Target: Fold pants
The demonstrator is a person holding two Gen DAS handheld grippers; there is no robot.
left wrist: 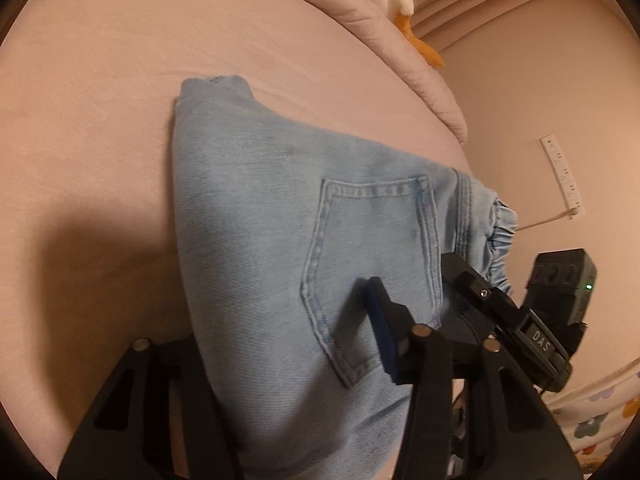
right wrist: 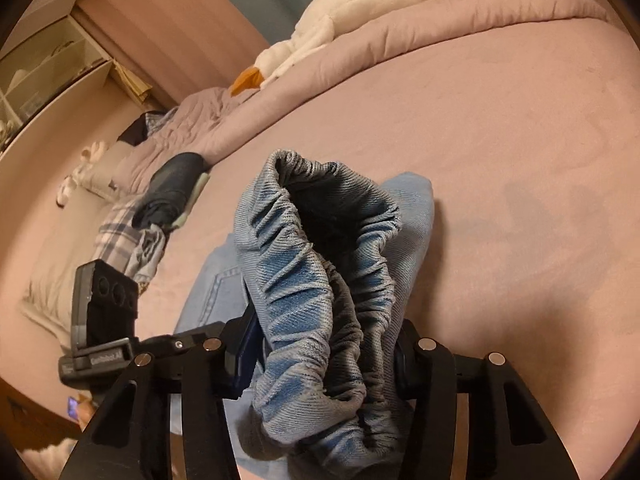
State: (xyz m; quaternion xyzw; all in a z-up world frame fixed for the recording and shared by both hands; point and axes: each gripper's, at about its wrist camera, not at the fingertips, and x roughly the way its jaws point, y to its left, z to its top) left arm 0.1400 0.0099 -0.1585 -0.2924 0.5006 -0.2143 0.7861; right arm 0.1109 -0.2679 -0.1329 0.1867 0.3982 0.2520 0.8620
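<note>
Dim warm light, soft shadows, fisheye-warped edges.

The pants (left wrist: 256, 216) are light blue denim, matt, with a visible twill weave and a gathered elastic waistband (right wrist: 320, 280); the pink bed sheet (left wrist: 100, 100) looks soft and matt.
</note>
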